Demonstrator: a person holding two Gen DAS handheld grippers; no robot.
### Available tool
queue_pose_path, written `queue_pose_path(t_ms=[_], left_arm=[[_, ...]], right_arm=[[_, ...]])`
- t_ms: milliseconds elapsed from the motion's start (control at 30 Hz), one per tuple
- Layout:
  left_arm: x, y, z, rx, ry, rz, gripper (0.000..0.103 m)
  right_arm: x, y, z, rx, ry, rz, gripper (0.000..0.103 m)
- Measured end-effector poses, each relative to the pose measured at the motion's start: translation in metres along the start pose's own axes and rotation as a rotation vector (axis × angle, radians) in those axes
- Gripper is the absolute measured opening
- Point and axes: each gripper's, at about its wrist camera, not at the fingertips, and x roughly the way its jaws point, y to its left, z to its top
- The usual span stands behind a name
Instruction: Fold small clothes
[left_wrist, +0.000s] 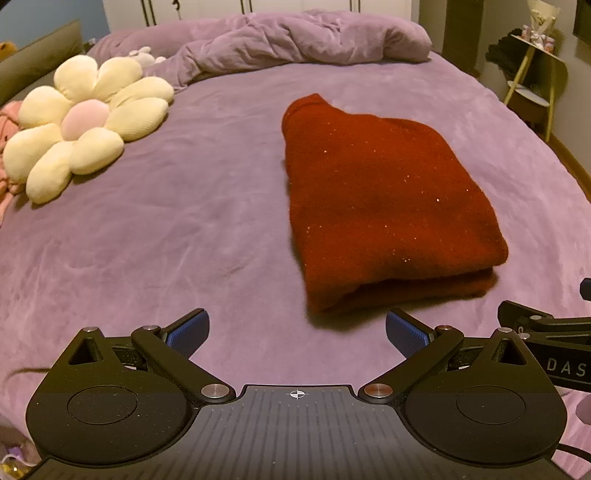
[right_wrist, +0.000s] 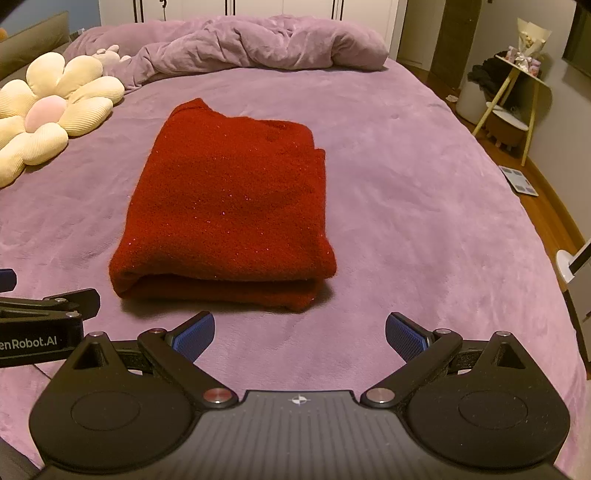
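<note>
Red sweater is lying folded on the purple bed; you are holding both grippers released, probably finishing up.

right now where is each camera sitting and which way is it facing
Left wrist: on the left gripper, low over the purple plush bedspread, facing the headboard; folded red knit garment ahead-right; own blue-padded fingers open.
Right wrist: on the right gripper, same heading; garment ahead-left; own fingers open.
Shared: garment, cream flower-shaped cushion, crumpled purple duvet; each view catches the other gripper's edge.
</note>
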Motion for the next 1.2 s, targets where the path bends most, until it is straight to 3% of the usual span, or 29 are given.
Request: queue_pose_path(t_ms=[667,1200], left_arm=[[0.0005,-0.0019,-0.0009,0.025,-0.006,0.027,0.103],[0.0034,0.0039,0.0020,-0.004,0.016,-0.012,0.103]], right_arm=[[0.0004,0.0003,0.0005,0.009,-0.002,-0.003,0.099],[-0.0015,0.0012,-0.0002,0.007,-0.014,-0.008,0.099]])
